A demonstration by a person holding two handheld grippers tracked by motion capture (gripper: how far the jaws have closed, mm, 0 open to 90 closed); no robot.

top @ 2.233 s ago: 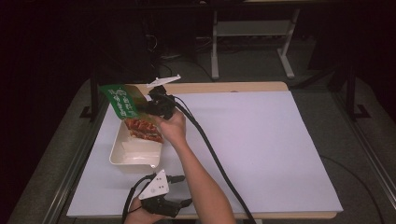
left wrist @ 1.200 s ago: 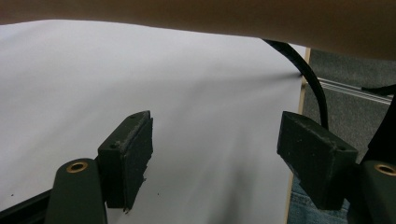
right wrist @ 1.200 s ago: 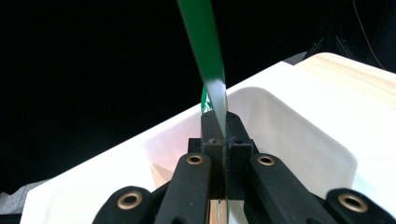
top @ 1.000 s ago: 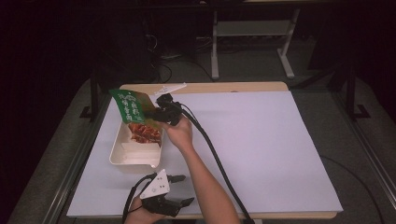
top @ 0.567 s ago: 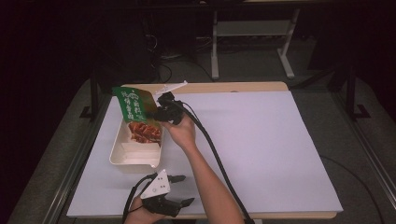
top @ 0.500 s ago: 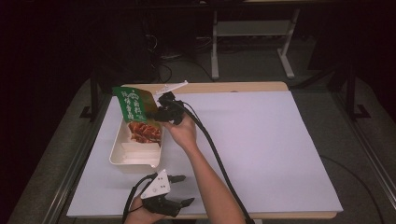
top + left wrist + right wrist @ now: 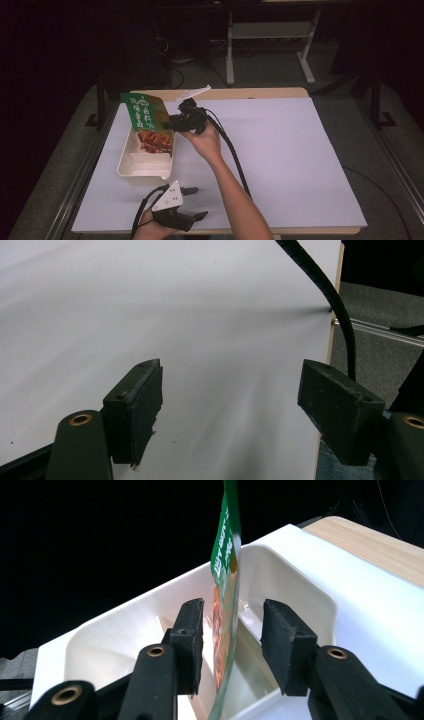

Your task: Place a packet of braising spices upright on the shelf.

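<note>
**Snack bag goes into the white tray**

The big table (image 7: 240, 93) has a white sheet (image 7: 300, 160) over most of its top. A white tray (image 7: 142, 170) sits on the sheet at about 9 o'clock, close to the left edge. It is long and has walls, so it can hold food.

The green snack bag (image 7: 142, 112) is at the far end of the tray, at about 10 o'clock. Its low end is down in the tray and its top leans up and away. I think it is being put in the tray.

The right gripper (image 7: 172, 124) reaches to the bag from the 3 o'clock side. In the right gripper view the bag (image 7: 225, 555) stands thin edge on, between the two jaws. The jaws are apart. One pad is very near the bag and the other has a gap, so the bag looks let go, not pinched.

The left gripper (image 7: 196, 203) waits at 6 o'clock by the near edge. Its jaws are wide apart with nothing in them, out of the way.

A black cable (image 7: 235, 160) runs back along the right arm. Nothing blocks the tray.
</note>
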